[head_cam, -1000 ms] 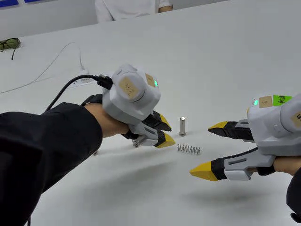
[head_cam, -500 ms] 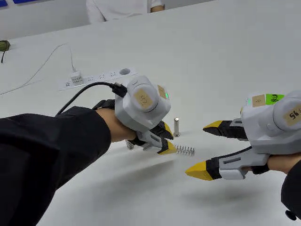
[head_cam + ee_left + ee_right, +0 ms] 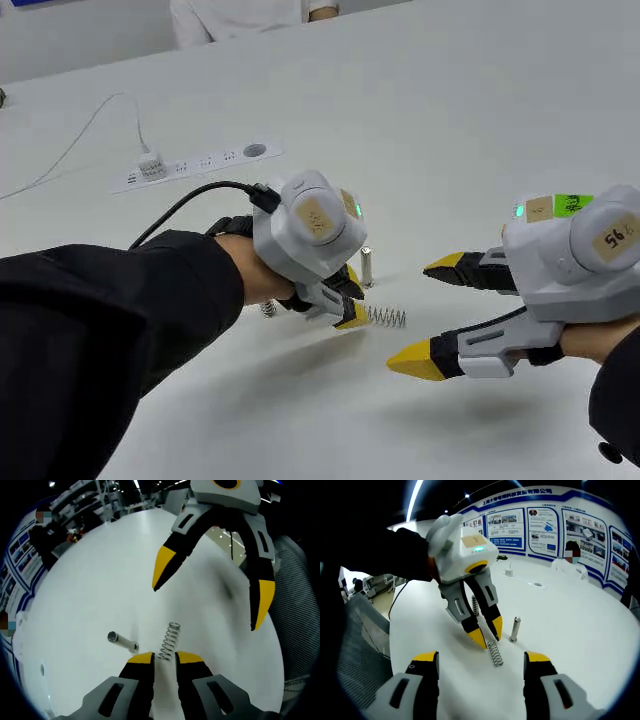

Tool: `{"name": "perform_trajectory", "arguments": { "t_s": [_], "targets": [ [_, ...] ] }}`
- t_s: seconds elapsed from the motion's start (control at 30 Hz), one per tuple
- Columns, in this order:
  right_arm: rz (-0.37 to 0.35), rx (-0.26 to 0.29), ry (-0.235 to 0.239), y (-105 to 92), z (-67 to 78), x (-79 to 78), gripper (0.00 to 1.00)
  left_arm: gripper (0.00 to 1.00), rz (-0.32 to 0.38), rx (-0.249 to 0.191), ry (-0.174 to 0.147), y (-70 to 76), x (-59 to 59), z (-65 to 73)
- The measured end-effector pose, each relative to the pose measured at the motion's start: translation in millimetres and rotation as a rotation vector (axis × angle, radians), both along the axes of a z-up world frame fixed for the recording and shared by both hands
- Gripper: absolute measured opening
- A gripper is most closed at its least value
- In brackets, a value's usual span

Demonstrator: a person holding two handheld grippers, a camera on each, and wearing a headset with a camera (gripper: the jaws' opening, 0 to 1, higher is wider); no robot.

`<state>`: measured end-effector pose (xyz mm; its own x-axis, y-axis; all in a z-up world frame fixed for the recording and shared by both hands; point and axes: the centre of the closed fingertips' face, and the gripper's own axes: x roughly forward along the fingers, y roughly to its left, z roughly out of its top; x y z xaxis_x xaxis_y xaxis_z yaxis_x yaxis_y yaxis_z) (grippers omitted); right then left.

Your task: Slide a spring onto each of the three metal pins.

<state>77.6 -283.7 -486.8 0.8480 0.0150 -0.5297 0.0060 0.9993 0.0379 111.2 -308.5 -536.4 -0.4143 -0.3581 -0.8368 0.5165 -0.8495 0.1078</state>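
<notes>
1. The left gripper (image 3: 165, 657) has its jaws narrowly apart around the left end of the loose spring (image 3: 168, 641), which lies flat on the worktop (image 3: 480, 150). Close gently so the coils aren't crushed.
2. The bare pin (image 3: 367, 267) stands upright just on the far side of the spring. Lift the spring, turn it vertical and centre its bore over the pin top before lowering.
3. The right gripper (image 3: 425, 315) hovers wide open and empty, to the right of the spring. It could steady the pin.

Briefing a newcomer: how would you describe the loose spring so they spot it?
On the table, look between the left gripper and the right gripper. The spring lies at the left one's fingers, beside an upright pin; unlike the other spring, it lies flat.
</notes>
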Motion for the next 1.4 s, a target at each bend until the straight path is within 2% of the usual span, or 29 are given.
{"name": "perform_trajectory", "arguments": {
  "t_s": [0.23,0.67,0.93,1.23,1.4],
  "targets": [
    [-0.003,0.003,-0.001,-1.0,-0.2,-0.1,0.70,0.14,-0.014,0.010,-0.028,2.7,2.6,-7.3],
    [0.006,-0.004,0.002,1.8,0.6,0.8,0.68,0.12,0.008,0.008,-0.017,5.0,3.5,-5.2],
    [0.026,-0.023,0.008,5.3,1.1,2.2,0.58,0.10,0.004,-0.014,-0.029,10.7,3.8,2.6],
    [0.036,-0.038,0.011,7.3,2.3,3.8,0.55,0.10,-0.010,-0.030,-0.026,16.2,-2.9,13.1],
    [0.048,-0.082,0.033,6.2,-0.8,2.0,0.44,0.10,-0.037,-0.045,-0.026,23.7,-10.5,22.3]
  ]
}}
